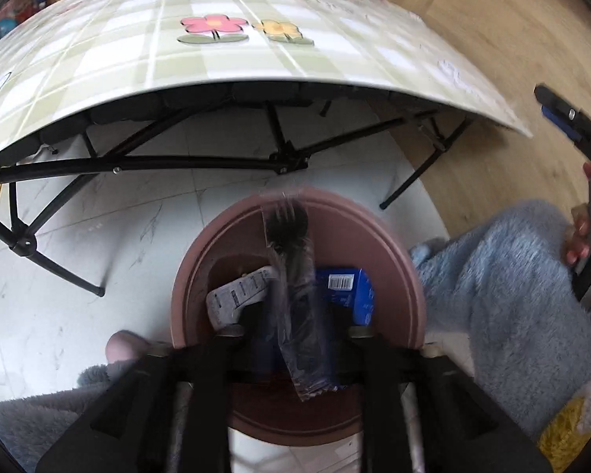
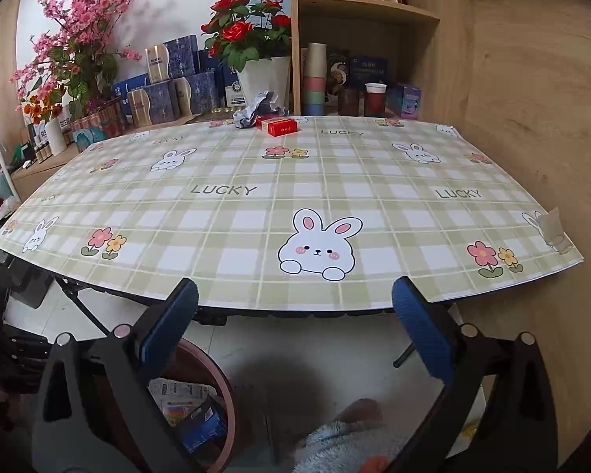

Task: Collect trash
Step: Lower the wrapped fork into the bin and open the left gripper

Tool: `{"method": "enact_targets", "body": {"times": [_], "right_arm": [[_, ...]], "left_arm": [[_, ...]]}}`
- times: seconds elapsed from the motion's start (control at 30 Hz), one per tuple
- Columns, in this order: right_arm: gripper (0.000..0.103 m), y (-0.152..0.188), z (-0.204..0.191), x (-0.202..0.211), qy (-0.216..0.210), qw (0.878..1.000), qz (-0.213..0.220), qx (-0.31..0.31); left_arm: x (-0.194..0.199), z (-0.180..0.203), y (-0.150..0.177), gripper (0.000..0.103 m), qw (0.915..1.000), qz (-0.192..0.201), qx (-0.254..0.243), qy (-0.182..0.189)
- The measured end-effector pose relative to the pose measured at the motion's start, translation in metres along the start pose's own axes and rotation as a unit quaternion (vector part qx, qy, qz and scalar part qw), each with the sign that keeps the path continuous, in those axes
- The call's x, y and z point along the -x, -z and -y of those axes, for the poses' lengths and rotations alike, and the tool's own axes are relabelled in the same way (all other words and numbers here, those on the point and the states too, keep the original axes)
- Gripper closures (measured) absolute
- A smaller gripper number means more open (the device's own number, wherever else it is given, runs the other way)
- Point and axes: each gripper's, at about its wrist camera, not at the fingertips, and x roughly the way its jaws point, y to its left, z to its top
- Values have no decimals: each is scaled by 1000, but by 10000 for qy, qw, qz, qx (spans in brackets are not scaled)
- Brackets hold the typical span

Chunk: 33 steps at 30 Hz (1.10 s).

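While the wrapped plastic fork [image 1: 291,276] hangs blurred directly above the pink bin [image 1: 398,260], apparently free of the fingers, keep the left hand-held gripper [image 1: 295,335] centred over the bin with its jaws spread wide, so that the fork drops inside beside the white wrapper [image 1: 236,295] and the blue box [image 1: 348,293]. The right hand-held gripper [image 2: 295,315], spread wide and holding nothing, waits above and to the right of the bin. Remaining trash, the red box [image 2: 276,126] and crumpled paper [image 2: 256,108], lies on the counter [image 2: 374,197], far beyond the bin.
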Motion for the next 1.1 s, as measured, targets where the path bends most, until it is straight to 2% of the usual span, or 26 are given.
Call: {"method": "enact_targets", "body": {"times": [0.03,0.07,0.17,0.2,0.3,0.33,0.4,0.5,0.7,1.1], "right_arm": [[6,0,-1,0,1,10000,1,27],[6,0,-1,0,4,10000,-3,48],[6,0,-1,-1,50,9999,-21,88],[6,0,-1,-1,50,9999,-21,88],[6,0,3,-1,49,10000,-44,7],[6,0,3,-1,49,10000,-42,-10],[6,1,4,0,58,10000,-35,-29],[6,0,3,-1,62,10000,-58,-18],[6,0,-1,-5,87,9999,-127,56],[6,-2,-7,-7,93,9997,-155,172]], "left_arm": [[4,-1,0,27,9999,134,35,24],[10,-2,-1,24,9994,332,75,60],[19,-3,-4,19,9983,549,171,92],[22,-4,-5,16,9979,623,196,23],[34,-1,-8,14,9954,923,169,-174],[41,2,-8,9,9932,1114,115,-308],[51,7,-8,7,9884,1402,-2,-589],[66,7,-7,6,9826,1722,-33,-690],[73,-4,-9,6,9776,1893,214,-896],[103,-30,-11,6,9597,2355,846,-1276]]}}
